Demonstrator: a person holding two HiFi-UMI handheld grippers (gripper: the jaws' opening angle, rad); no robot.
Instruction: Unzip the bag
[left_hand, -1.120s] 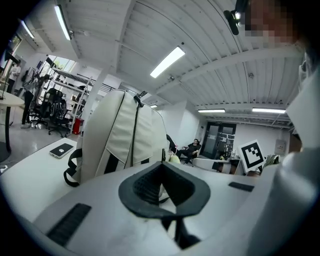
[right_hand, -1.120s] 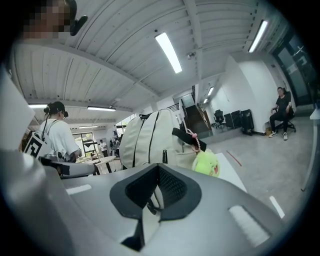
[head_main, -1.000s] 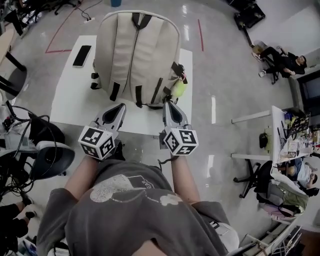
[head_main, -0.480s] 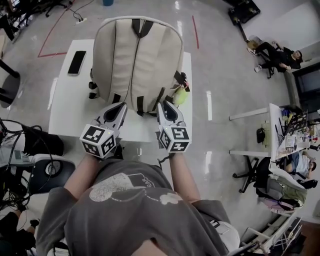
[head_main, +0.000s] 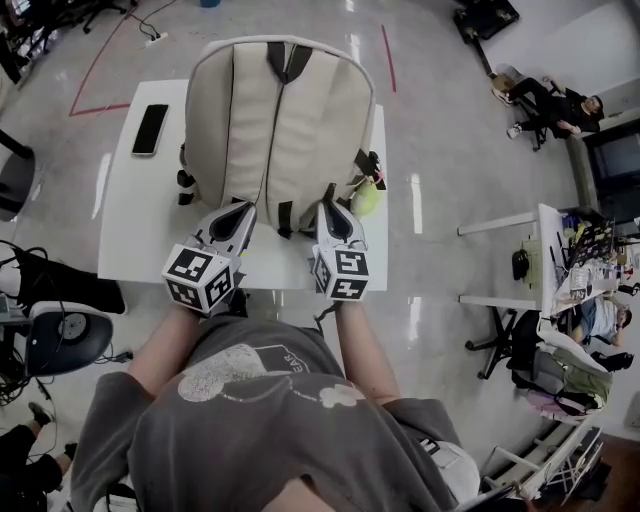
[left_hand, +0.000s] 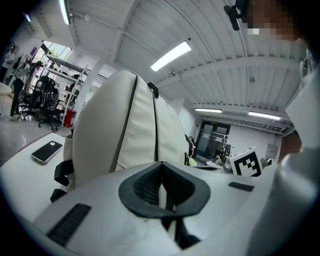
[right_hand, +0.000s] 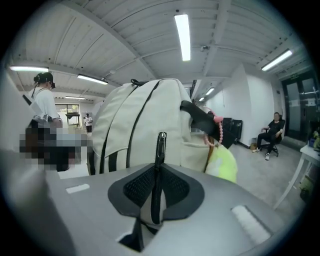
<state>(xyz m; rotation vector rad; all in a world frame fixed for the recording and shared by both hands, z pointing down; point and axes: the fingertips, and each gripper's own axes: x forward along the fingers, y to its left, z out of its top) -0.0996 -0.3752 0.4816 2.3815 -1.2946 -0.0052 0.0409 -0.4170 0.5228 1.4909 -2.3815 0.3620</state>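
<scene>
1 cream backpack (head_main: 280, 110) lies on 1 white table (head_main: 140, 225) right in front of you, its 2 shoulder straps at the far end and its near end at your grippers. 1 dark phone (head_main: 150, 128) sits on the table's left side, apart from the bag. 1 yellow-green pouch (head_main: 366, 200) hangs at the bag's right side on 1 pink bead chain (right_hand: 218, 132).

You're holding 2 grippers, both at the bag's near edge. Your left gripper (head_main: 240, 208) has its jaws brought together w/ tips meeting. Cream fabric and a dark strip show through the gap behind the tips, but can't tell if anything is pinched. Your right gripper (head_main: 329, 200) is clamped on 1 thin black tab (right_hand: 160, 150), which sticks up past the jaw tips, glossy at its end. Can't tell if it's a zip pull or a strap end.

1 black strip (head_main: 285, 217) hangs btwn the 2 grippers. The grippers cover the bag's near corners, the bag covers most of the table's middle, and the zip track can't be picked out in any view.
</scene>
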